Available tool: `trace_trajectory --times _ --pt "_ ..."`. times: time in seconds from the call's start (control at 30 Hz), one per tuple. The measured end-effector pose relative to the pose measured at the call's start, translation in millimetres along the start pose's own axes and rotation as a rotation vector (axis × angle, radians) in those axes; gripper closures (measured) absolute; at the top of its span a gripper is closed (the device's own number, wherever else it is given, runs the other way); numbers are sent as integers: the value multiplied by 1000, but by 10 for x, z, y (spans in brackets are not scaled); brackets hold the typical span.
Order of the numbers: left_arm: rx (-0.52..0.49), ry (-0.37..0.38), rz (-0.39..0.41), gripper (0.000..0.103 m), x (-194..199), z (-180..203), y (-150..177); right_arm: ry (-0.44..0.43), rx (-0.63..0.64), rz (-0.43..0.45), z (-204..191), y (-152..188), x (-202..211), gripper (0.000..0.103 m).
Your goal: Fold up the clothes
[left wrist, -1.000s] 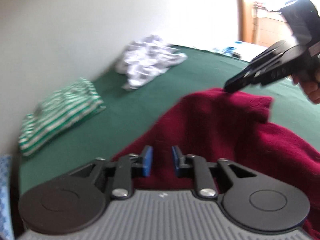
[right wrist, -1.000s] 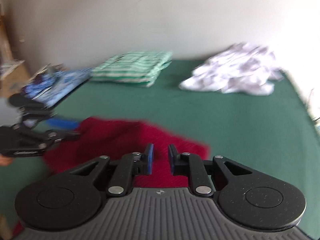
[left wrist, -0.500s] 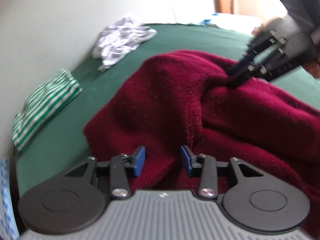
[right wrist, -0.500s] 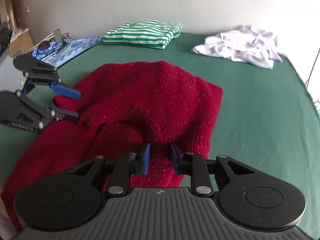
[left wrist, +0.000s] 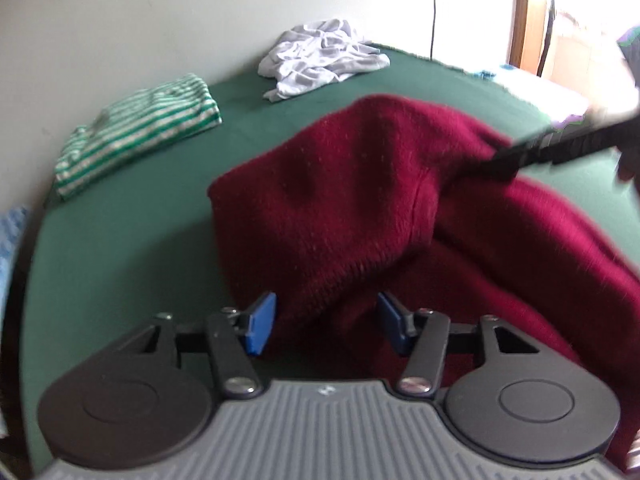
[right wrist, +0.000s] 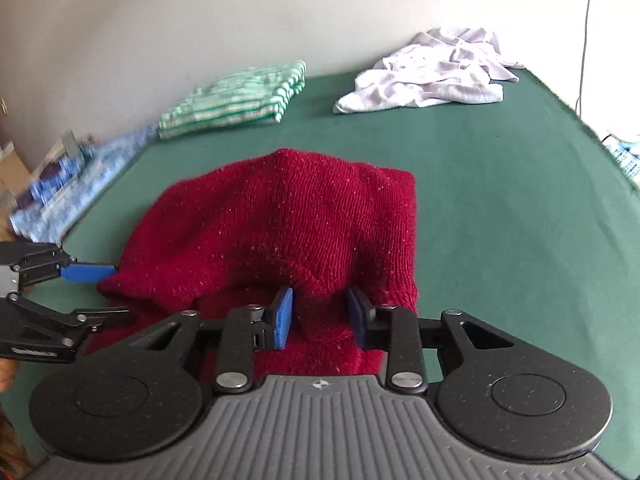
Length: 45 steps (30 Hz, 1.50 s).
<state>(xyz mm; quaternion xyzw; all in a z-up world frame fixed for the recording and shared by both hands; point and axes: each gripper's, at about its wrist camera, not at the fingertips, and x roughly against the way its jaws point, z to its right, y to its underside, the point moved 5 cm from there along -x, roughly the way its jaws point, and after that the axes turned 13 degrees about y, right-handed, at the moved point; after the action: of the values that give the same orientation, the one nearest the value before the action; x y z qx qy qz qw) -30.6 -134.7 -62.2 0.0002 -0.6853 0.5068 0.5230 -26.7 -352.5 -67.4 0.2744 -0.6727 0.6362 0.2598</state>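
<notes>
Maroon knit sweater lies bunched on the green tabletop, nearer the cameras than the folded green-striped shirt, its folded edge pointing toward that shirt and the wall; a clear long axis I cannot tell. Left gripper is opening, its blue fingers standing wide with a hump of knit between them, pads off the cloth. Right gripper is opening too, narrower, a ridge of sweater between its fingers, not visibly pinched. Right of the striped shirt sits a crumpled white garment
</notes>
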Motion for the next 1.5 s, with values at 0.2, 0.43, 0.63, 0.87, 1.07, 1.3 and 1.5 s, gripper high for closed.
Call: trace_trajectory --times 0.2,0.43,0.63,0.87,1.07,1.3,1.5 --pt "52 32 44 37 703 196 377 13 104 -10 78 444 793 62" --pt "187 162 -10 49 1085 672 1002 -35 32 -214 206 1337 1244 62" --pt "299 202 -39 54 1090 963 1263 -133 -29 -270 159 1576 1219 61" --pt "440 216 -23 37 922 1127 1454 -253 -81 -322 155 1684 1019 51" --pt "474 225 -32 37 630 1171 1496 -314 -4 -344 -1 1778 878 48" --pt "442 203 -38 100 574 1345 1370 -357 68 -300 -103 1774 894 83" --pt "413 189 24 101 978 1445 1162 -466 98 -227 0 1548 1201 88"
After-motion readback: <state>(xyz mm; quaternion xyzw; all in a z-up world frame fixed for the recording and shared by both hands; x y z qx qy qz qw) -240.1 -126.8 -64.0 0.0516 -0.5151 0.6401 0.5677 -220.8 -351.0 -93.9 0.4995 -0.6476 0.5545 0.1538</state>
